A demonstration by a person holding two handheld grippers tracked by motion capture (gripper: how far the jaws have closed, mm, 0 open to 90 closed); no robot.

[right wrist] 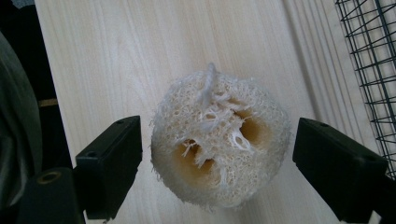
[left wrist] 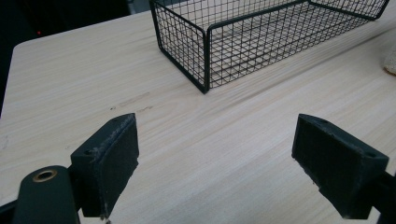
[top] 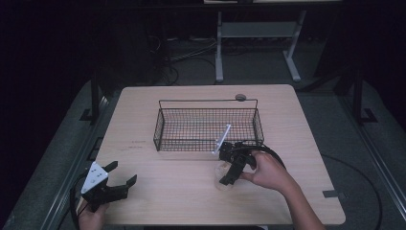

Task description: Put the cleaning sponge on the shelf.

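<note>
Right tongs [right wrist: 217,158] agape around loofah [right wrist: 219,140], beside wire basket [right wrist: 369,70].

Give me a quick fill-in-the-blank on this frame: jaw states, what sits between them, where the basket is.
1. The right gripper has its jaws open on either side of a ____.
2. The wire basket stands on the ____.
3. The left gripper has its jaws ____, with bare wood between them.
4. The loofah sponge lies ____ the basket, not in it.

Missing words: loofah sponge; table; open; outside
</note>
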